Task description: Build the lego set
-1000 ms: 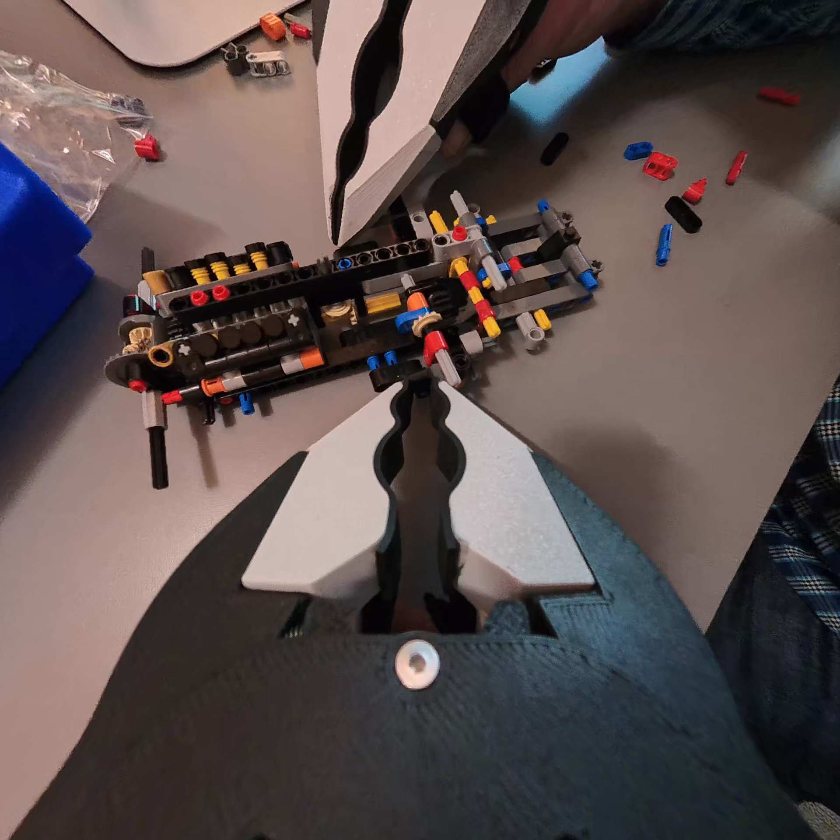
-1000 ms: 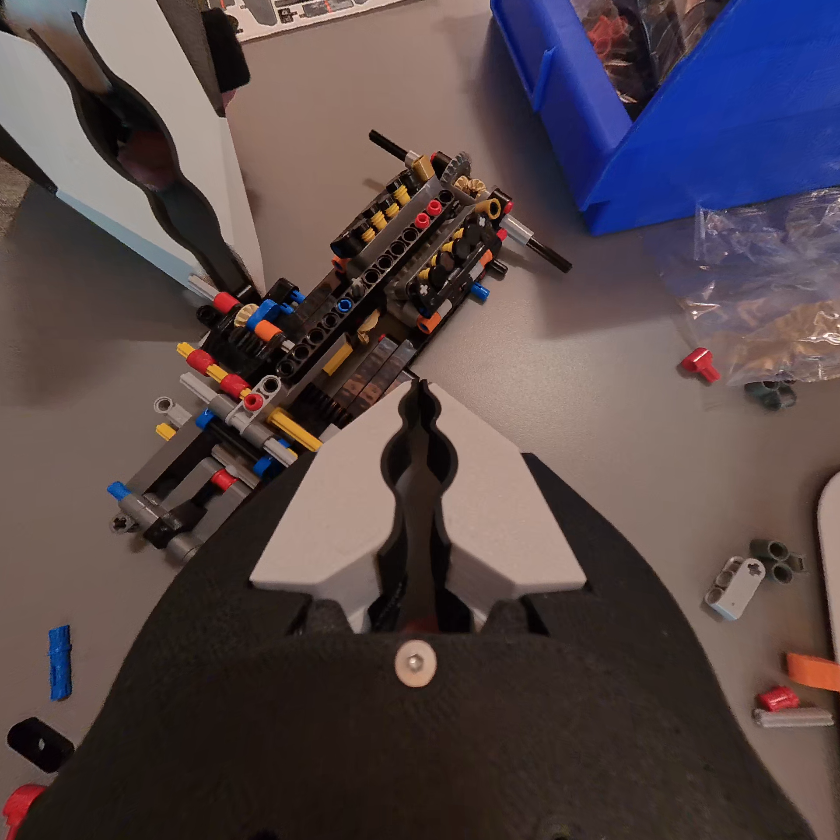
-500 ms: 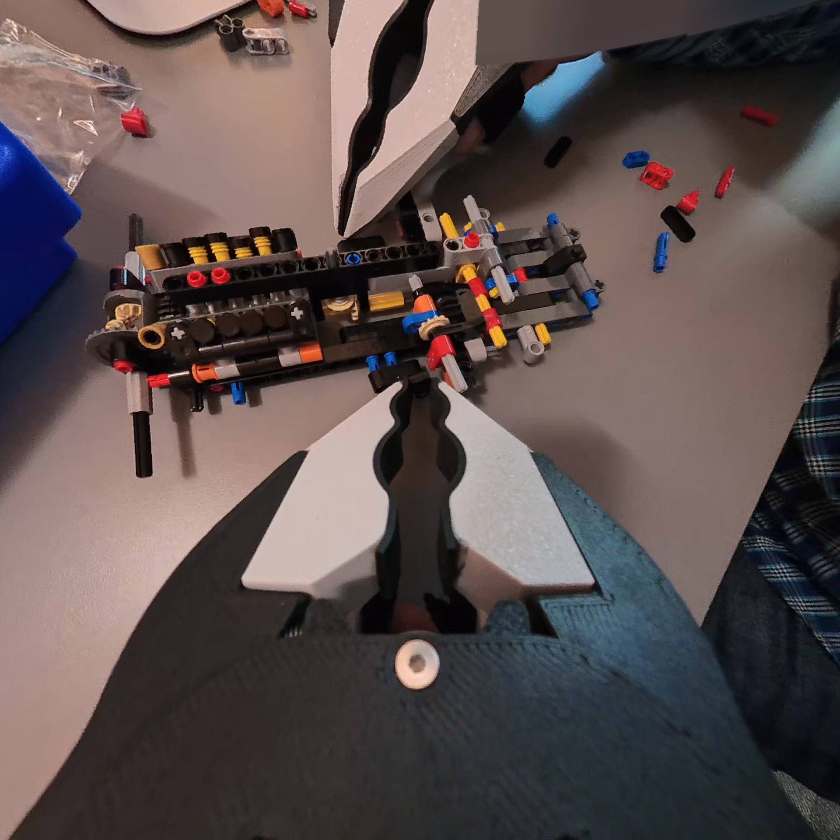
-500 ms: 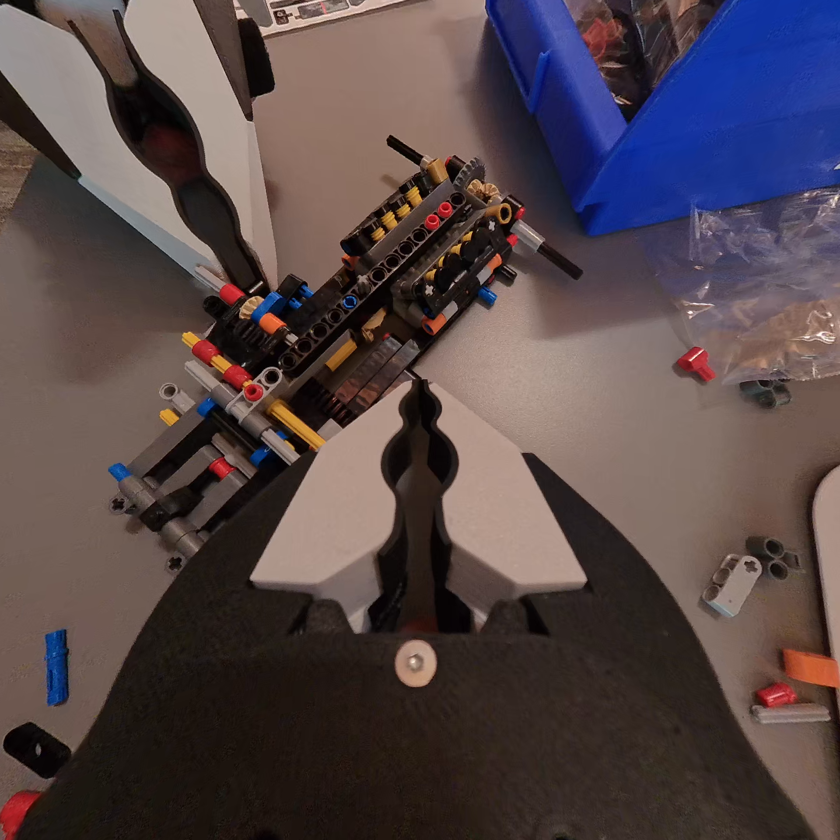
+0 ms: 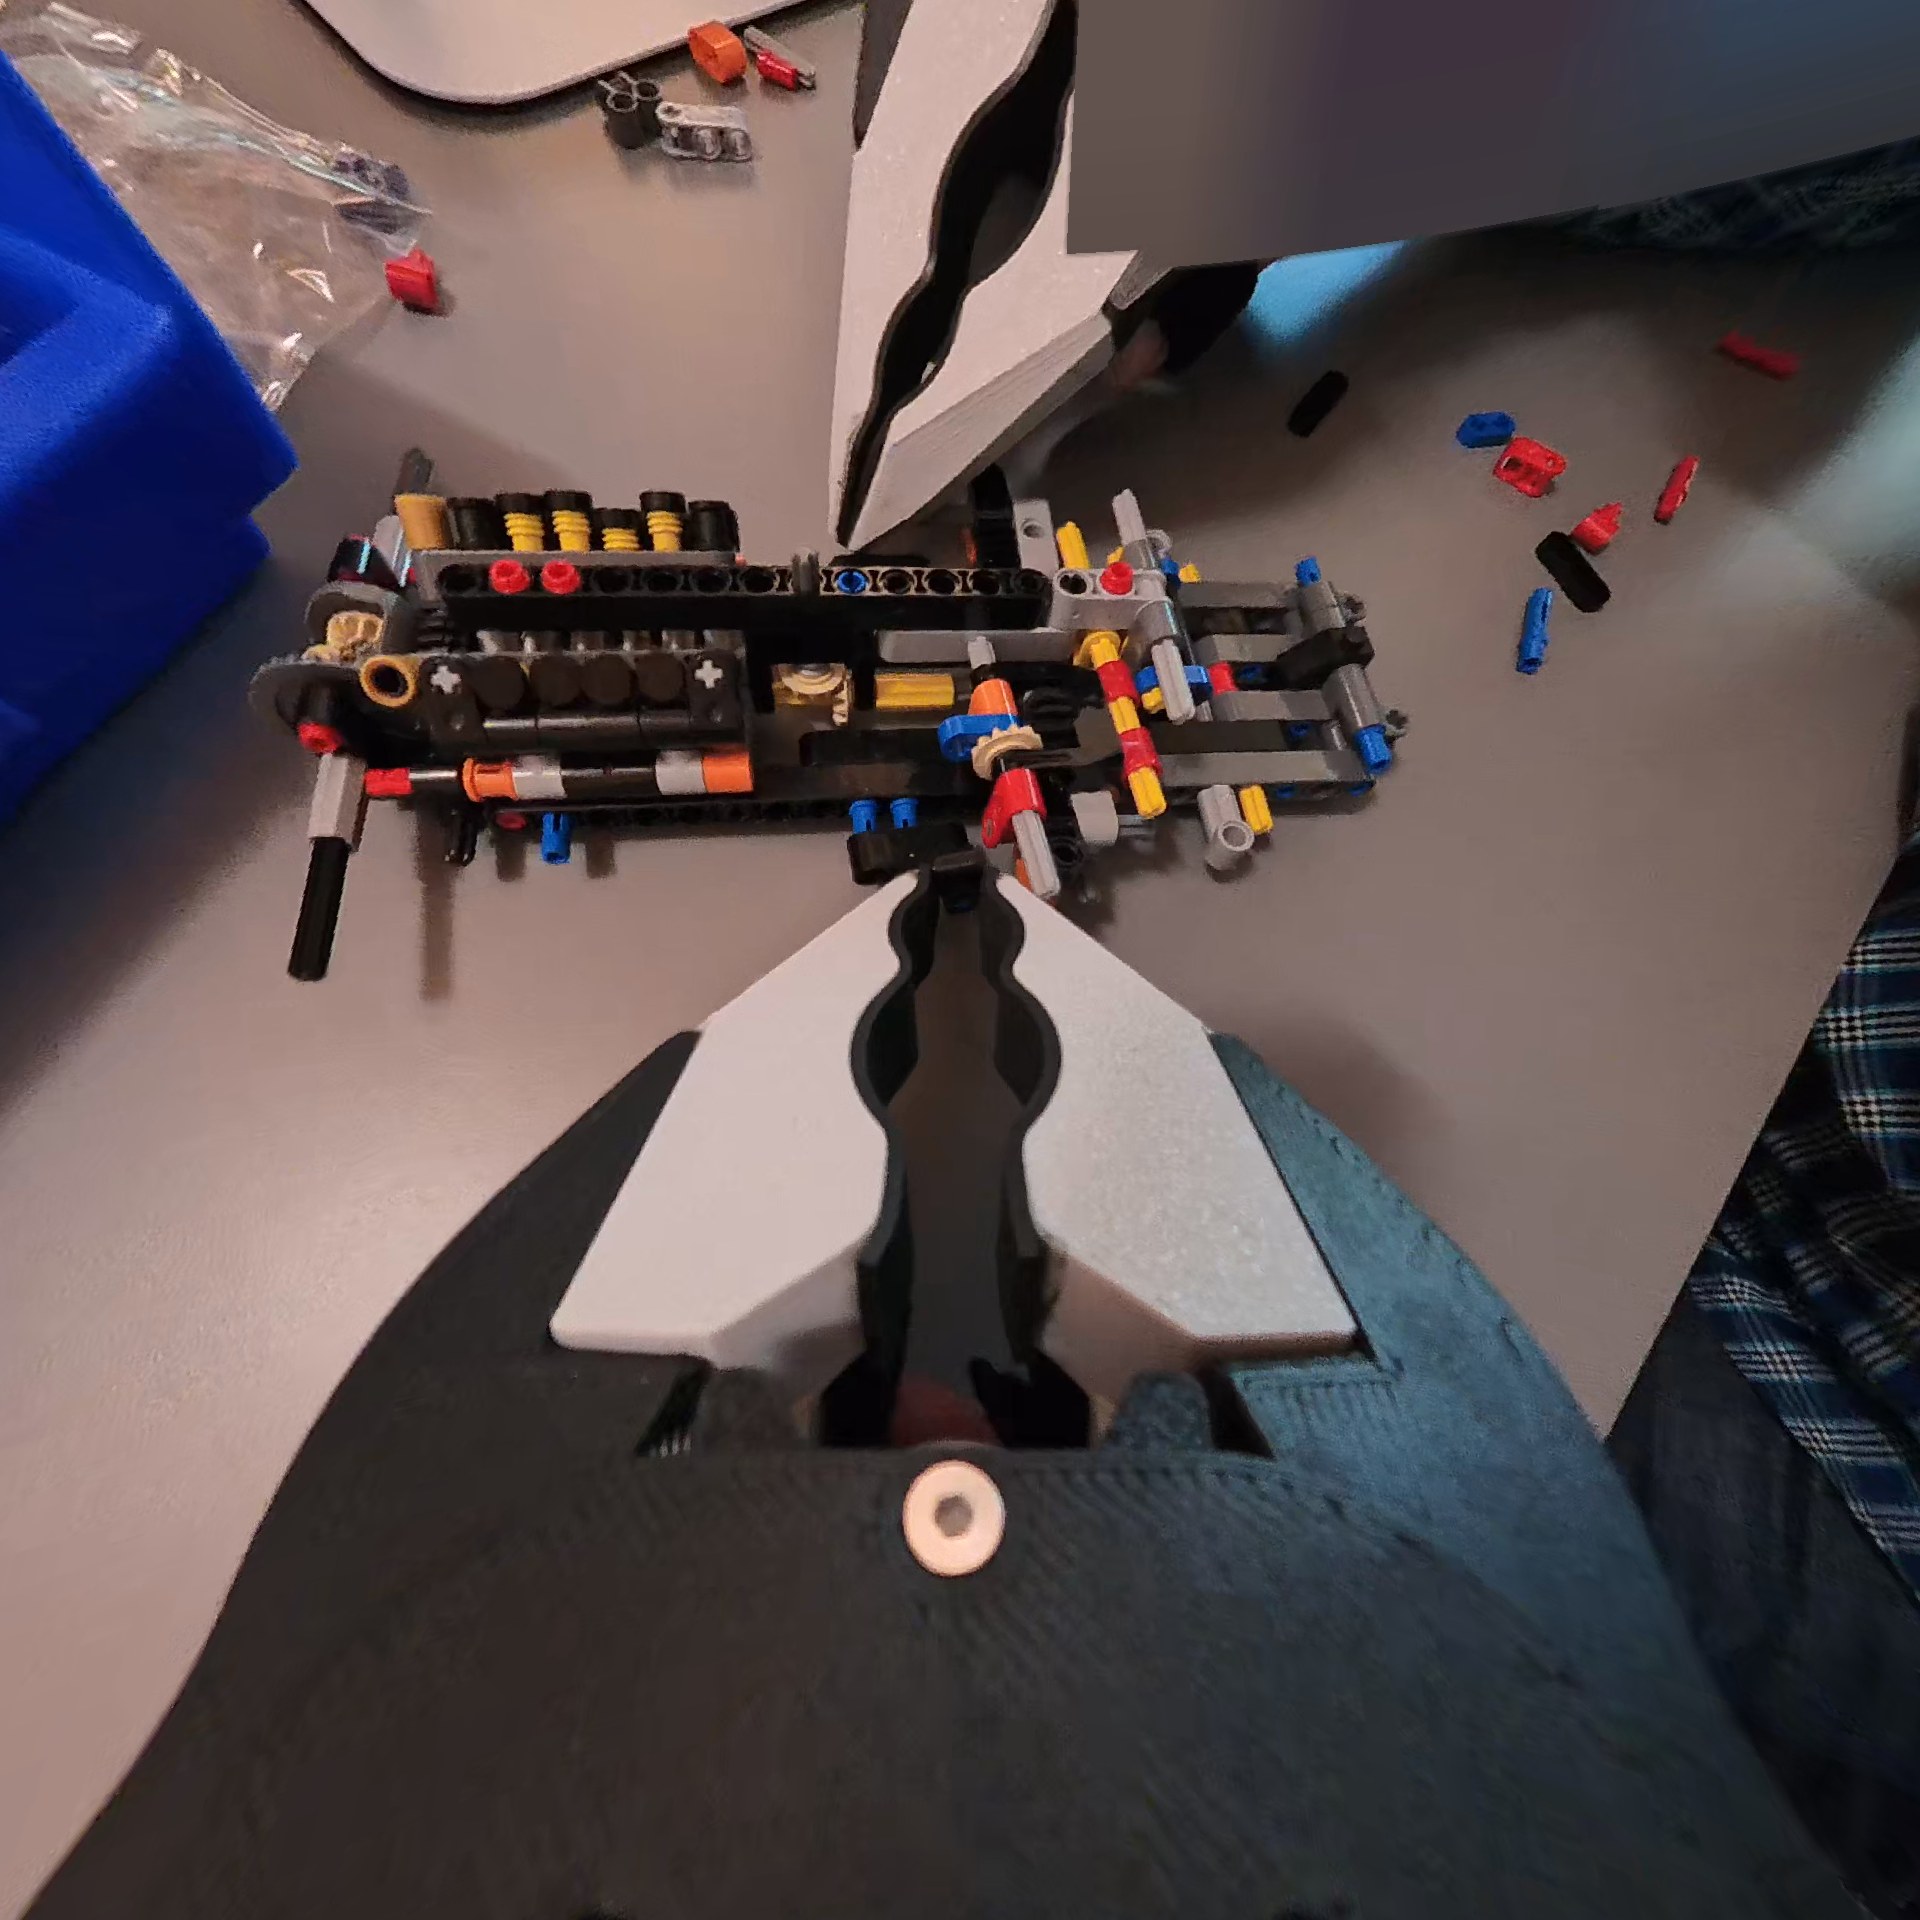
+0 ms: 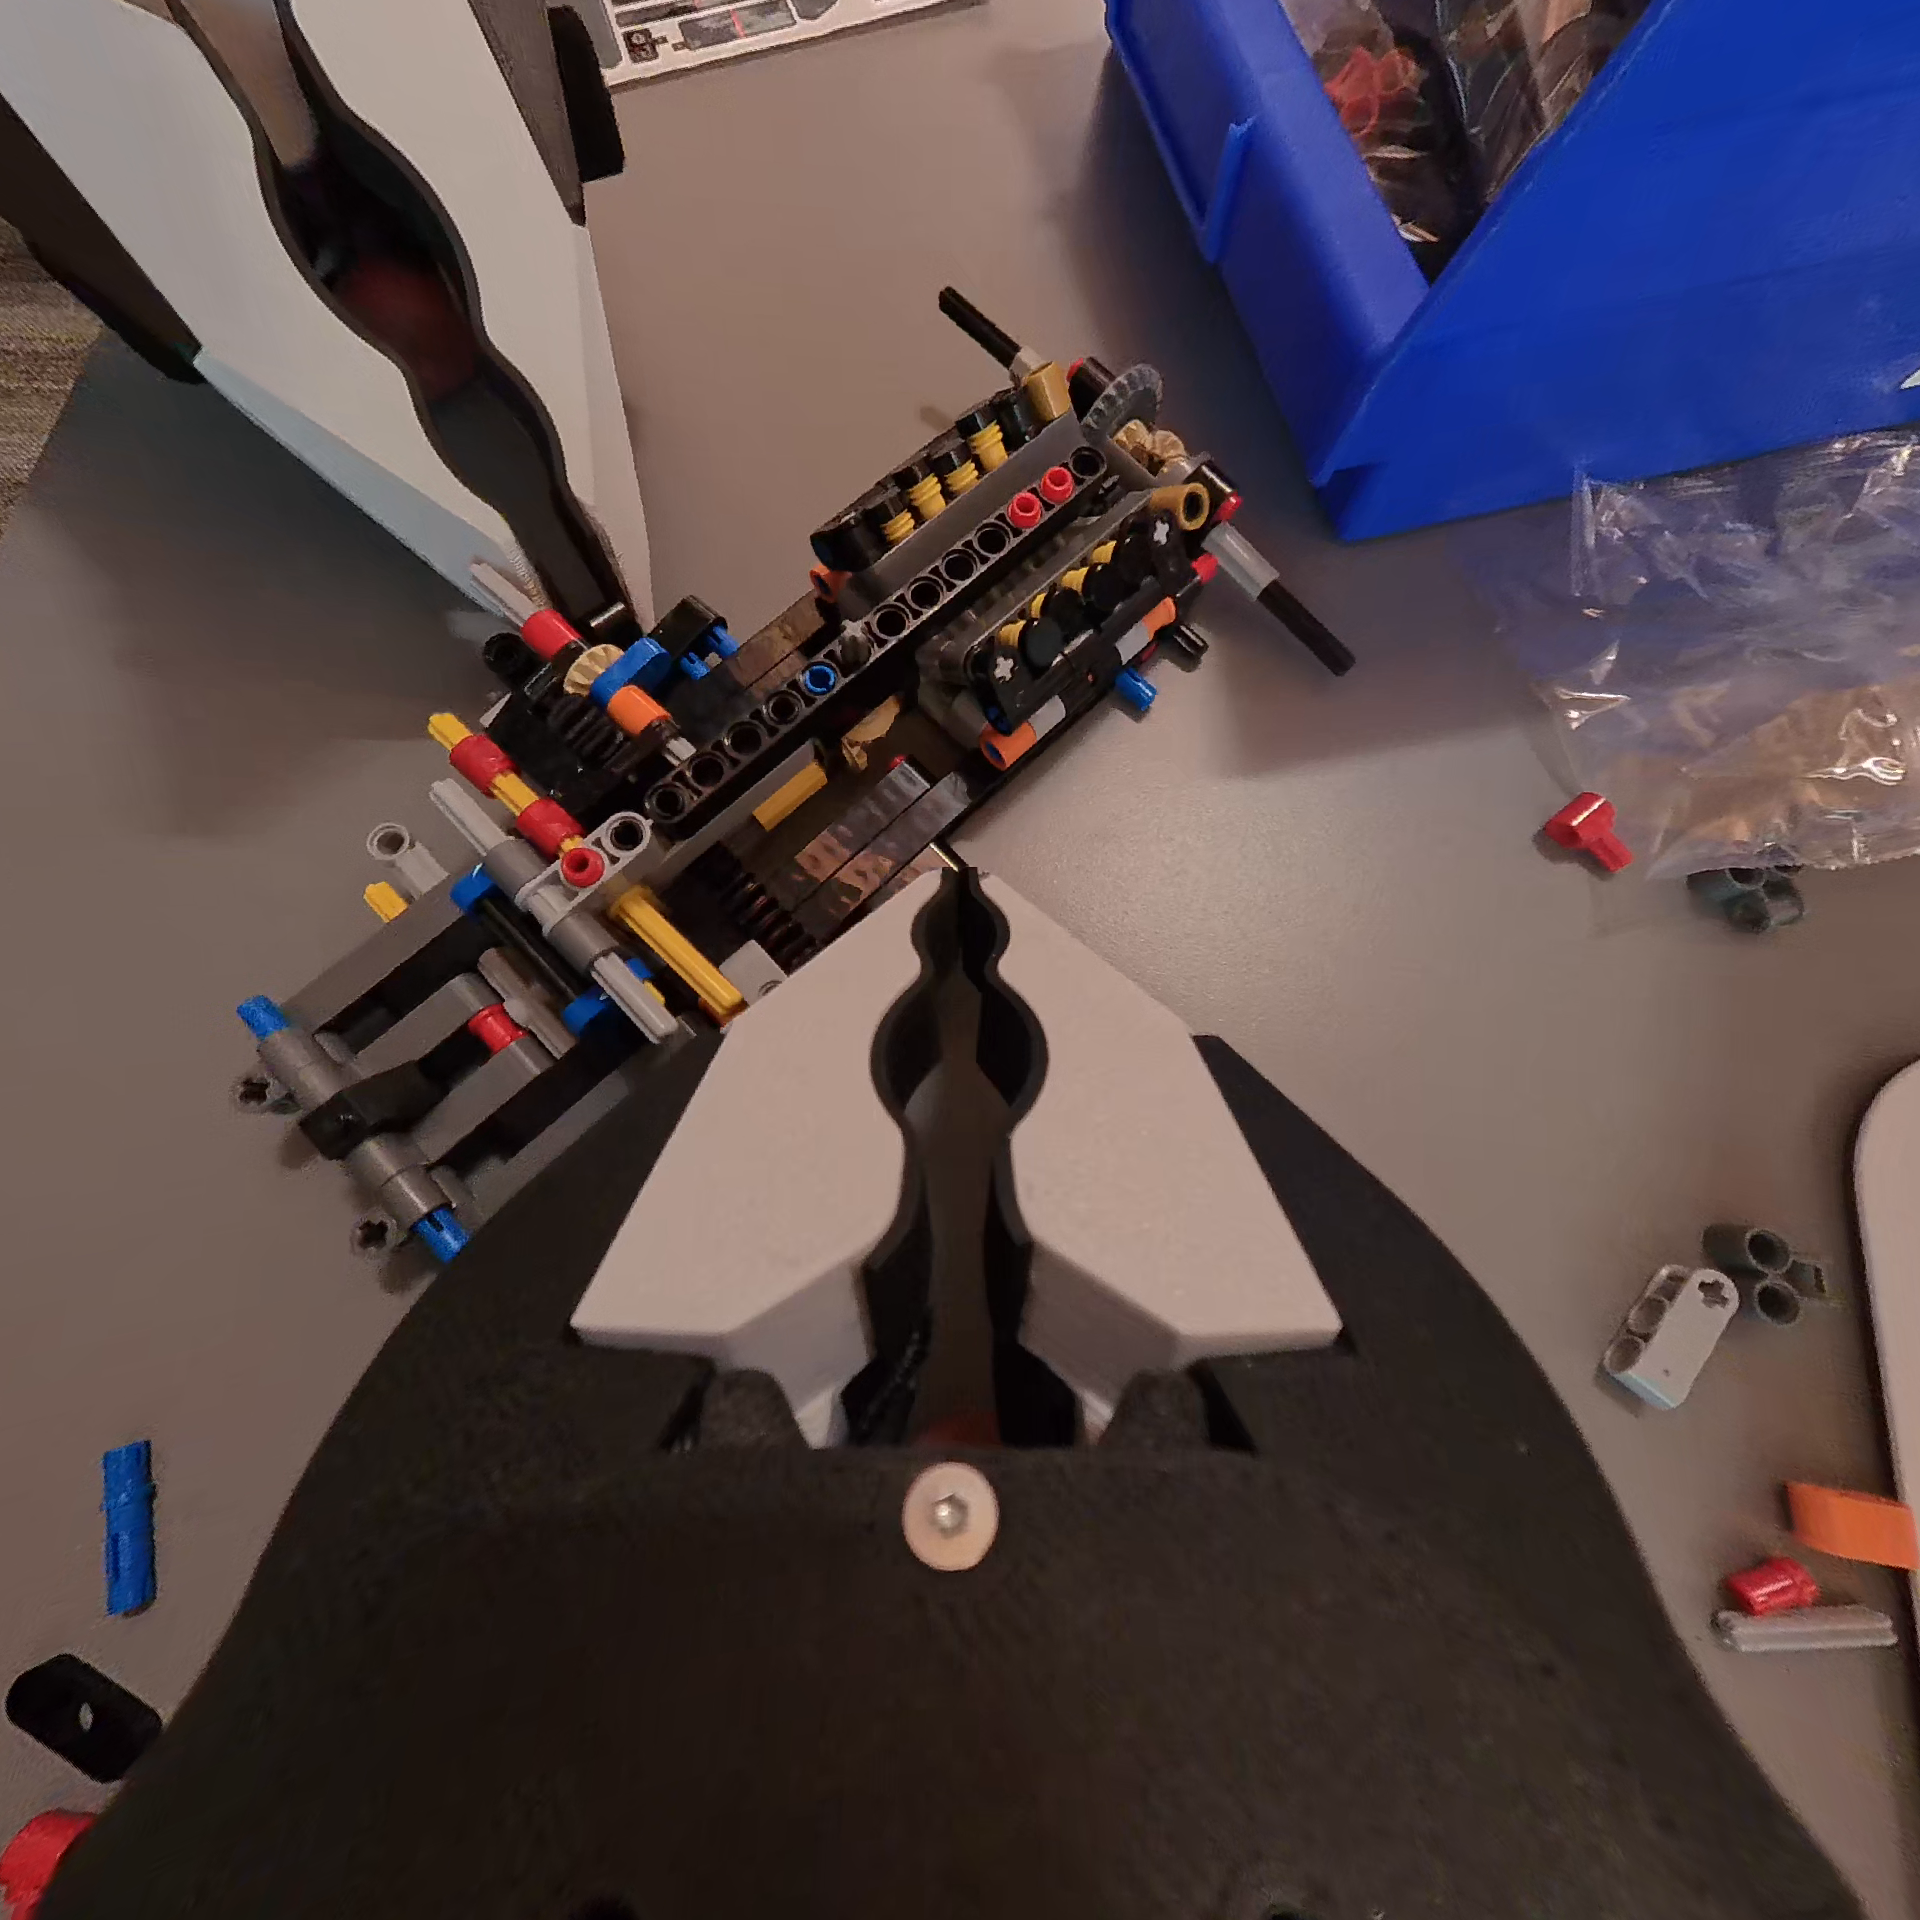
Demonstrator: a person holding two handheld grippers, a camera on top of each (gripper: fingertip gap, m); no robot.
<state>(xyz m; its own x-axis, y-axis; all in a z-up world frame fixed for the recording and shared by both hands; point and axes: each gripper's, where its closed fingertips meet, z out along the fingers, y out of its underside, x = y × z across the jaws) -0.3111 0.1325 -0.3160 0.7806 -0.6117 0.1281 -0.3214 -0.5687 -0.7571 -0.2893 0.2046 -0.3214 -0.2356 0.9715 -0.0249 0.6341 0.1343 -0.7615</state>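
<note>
The long lego chassis model point(image 5: 644, 623) lies on the grey table; it also shows in the right wrist view point(image 6: 831, 707). My left gripper point(image 5: 956, 883) is shut on a small black part on the model's near side, about mid-length. It shows in the right wrist view point(image 6: 613, 613) at the model's far side. My right gripper point(image 6: 961, 883) is shut, its tips against the model's dark side edge. In the left wrist view, the right gripper point(image 5: 847, 535) touches the far side of the black beam. What its tips pinch is hidden.
A blue bin point(image 6: 1558, 364) and a clear plastic bag point(image 6: 1745, 707) of parts lie beyond the model's engine end. Loose red, blue and black pieces point(image 5: 1527, 468) lie right of the model, and grey connectors point(image 6: 1673, 1335) near a white tray point(image 6: 1891, 1247). The table edge and a plaid sleeve point(image 5: 1818, 1247) are at right.
Both grippers stay shut at the model. The right gripper's tips have slid a little along the model's far side, and the model has shifted slightly on the table.
</note>
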